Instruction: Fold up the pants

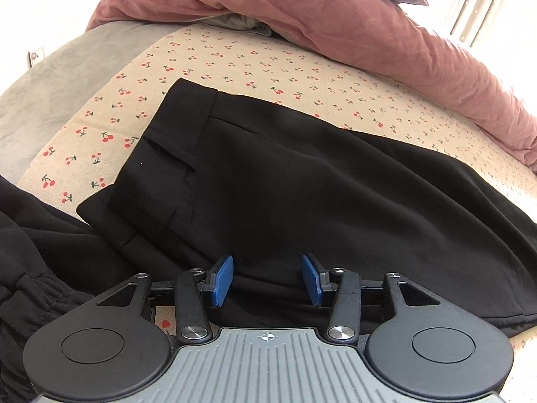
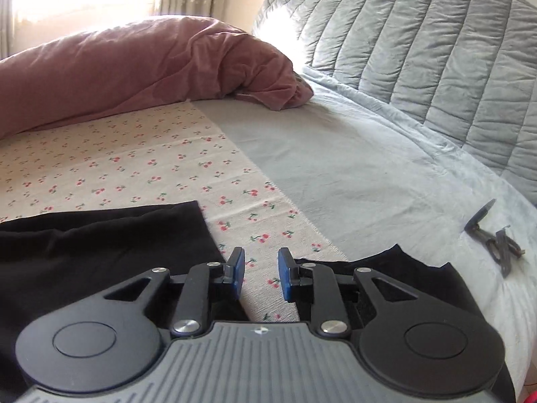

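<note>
Black pants (image 1: 268, 181) lie beneath left hand-held gripper (image 1: 267, 280).

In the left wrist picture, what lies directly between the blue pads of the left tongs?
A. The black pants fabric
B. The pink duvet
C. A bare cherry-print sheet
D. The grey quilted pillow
A: the left tongs stand open, and behind the gap between the pads only the black pants show, lying on the cherry-print sheet.

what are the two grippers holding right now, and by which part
Nothing. The left gripper hovers with jaws apart over the folded black pants; the right gripper is open over the cherry-print cloth.
</note>
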`<state>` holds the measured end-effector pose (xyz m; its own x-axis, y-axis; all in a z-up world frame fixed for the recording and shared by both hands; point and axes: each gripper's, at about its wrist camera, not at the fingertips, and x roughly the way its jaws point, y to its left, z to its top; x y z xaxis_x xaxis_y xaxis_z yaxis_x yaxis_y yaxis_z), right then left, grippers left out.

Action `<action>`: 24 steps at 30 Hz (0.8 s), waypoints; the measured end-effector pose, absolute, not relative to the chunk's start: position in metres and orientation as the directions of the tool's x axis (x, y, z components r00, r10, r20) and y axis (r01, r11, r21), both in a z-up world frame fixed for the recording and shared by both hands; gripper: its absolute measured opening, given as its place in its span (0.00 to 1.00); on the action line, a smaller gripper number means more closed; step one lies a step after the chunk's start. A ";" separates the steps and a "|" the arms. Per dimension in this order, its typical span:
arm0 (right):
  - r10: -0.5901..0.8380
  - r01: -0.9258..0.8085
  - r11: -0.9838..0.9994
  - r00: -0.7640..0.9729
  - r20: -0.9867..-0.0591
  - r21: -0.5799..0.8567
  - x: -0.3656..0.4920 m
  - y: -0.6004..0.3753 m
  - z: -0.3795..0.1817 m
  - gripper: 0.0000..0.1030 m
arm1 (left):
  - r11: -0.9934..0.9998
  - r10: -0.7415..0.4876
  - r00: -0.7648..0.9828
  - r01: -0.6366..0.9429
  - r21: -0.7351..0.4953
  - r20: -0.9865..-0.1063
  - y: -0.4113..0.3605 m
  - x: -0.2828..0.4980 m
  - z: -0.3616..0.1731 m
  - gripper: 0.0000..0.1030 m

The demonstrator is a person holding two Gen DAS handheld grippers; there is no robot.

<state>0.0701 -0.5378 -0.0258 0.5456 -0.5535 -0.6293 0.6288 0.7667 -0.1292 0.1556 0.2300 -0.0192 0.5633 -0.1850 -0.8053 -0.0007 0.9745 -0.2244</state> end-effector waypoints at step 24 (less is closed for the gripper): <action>-0.089 -0.012 0.990 0.711 -0.698 -0.139 0.082 -0.375 -0.013 0.45 | 0.980 -0.168 0.533 -0.005 -0.201 -0.830 0.250 0.138 -0.022 0.42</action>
